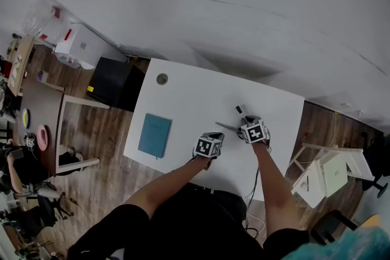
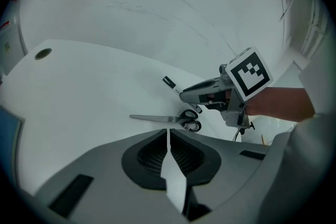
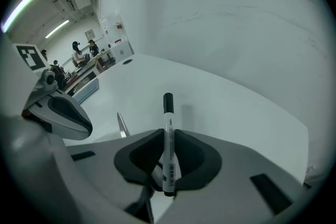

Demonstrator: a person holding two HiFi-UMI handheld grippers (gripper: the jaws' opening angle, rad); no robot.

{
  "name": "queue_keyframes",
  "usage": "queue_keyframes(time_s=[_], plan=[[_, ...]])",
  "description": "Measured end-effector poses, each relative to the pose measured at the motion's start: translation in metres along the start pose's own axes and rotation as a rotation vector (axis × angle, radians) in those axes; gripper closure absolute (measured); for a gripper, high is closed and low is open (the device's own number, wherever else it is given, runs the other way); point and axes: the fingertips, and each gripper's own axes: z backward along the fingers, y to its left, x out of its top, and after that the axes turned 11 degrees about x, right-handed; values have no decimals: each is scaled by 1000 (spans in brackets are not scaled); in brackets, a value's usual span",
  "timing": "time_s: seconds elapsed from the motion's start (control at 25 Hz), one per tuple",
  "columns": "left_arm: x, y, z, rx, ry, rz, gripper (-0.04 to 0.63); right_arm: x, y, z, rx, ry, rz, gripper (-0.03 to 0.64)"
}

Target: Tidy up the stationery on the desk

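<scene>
**Gripping the marker at the desk's near edge**

Pinched between the two dark pads of the right gripper is a marker. The jaws stand only as far apart as its barrel is thick, and both pads press on it. The marker is a slim white pen with a black cap at its far end. It has a band of small dark print and a barcode along the barrel. It runs along the line of the jaws, with the capped end poking out past the fingertips and the rear end sitting back between the pads. In the head view the black cap points away from the person, over the white desk, right of centre and towards the near edge.

The left gripper has its jaws together with only a thin pale seam between them, and it holds nothing. Just ahead of it a pair of scissors lies flat on the desk. The blades are silver and closed, pointing left in the left gripper view, and the black loop handles are turned towards the right gripper. The scissors lie between the two grippers, close beside the marker.

Well to the left, near the desk's edge, lies a teal notebook. A small round cable hole sits in the far left corner.
</scene>
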Motion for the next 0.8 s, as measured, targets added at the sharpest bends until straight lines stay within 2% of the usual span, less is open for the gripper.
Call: queue_keyframes(time_s=[0.16, 0.36, 0.56, 0.8], plan=[[-3, 5, 11, -31, -12, -40, 568, 14, 20, 15, -38, -75, -39, 535], [-9, 39, 35, -51, -16, -66, 567, 18, 71, 5, -6, -166, -219, 535], [-25, 95, 65, -41, -4, -82, 567, 7, 130, -24, 4, -156, -327, 535], [-38, 164, 96, -21, -14, -80, 567, 14, 184, -51, -2, -157, -377, 535]])
